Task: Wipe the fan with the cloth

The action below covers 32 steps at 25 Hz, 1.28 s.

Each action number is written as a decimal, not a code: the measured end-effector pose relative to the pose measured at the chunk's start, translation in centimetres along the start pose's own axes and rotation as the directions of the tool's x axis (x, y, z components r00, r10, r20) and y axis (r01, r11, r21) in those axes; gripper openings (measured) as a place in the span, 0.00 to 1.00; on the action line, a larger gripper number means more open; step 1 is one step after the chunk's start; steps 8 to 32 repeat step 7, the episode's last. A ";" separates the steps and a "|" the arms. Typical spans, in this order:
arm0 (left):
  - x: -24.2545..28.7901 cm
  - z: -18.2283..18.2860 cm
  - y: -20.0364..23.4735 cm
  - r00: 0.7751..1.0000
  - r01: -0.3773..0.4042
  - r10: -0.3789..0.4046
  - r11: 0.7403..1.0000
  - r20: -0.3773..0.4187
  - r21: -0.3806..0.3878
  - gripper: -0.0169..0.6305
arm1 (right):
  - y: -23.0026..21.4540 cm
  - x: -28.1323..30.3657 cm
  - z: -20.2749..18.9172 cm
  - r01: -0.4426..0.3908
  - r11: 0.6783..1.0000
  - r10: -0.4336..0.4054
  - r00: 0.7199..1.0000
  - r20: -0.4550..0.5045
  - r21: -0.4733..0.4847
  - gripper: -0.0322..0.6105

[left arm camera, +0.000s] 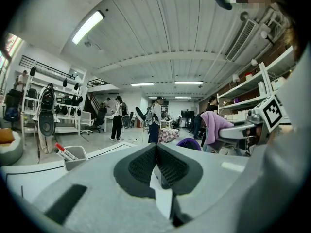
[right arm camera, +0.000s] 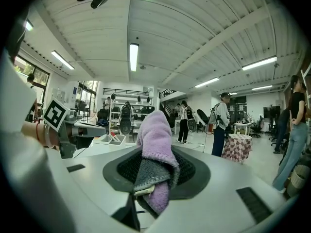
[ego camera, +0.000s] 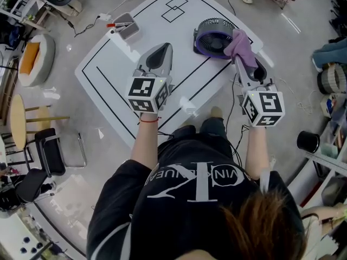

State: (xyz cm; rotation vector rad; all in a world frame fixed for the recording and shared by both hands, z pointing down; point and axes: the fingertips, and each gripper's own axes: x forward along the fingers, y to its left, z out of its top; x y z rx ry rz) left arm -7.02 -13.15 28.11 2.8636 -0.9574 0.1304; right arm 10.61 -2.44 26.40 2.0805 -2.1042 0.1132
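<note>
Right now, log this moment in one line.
left tongs: shut, empty, above table | right tongs: shut on purple cloth | fan: on table, cloth at its right edge, contact unclear

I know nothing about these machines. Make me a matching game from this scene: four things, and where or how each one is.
1 fan
2 cloth
3 left tongs
4 grey tray

a shut, holding nothing
b left part of the table, markers inside
c pinched in the right tongs
d purple-rimmed, right part of the table

Pairs: 1-d, 2-c, 3-a, 4-b
</note>
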 end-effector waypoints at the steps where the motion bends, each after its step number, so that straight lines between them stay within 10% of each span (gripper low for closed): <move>1: 0.0 0.0 0.1 1.000 -0.001 0.001 1.000 0.000 0.000 0.04 | 0.0 0.0 -0.1 0.001 1.000 -0.001 1.000 -0.001 0.001 0.26; 32: 0.0 -0.2 0.4 1.000 -0.003 0.003 1.000 -0.005 -0.006 0.04 | 0.0 0.3 -0.5 0.002 1.000 -0.002 1.000 -0.012 0.004 0.26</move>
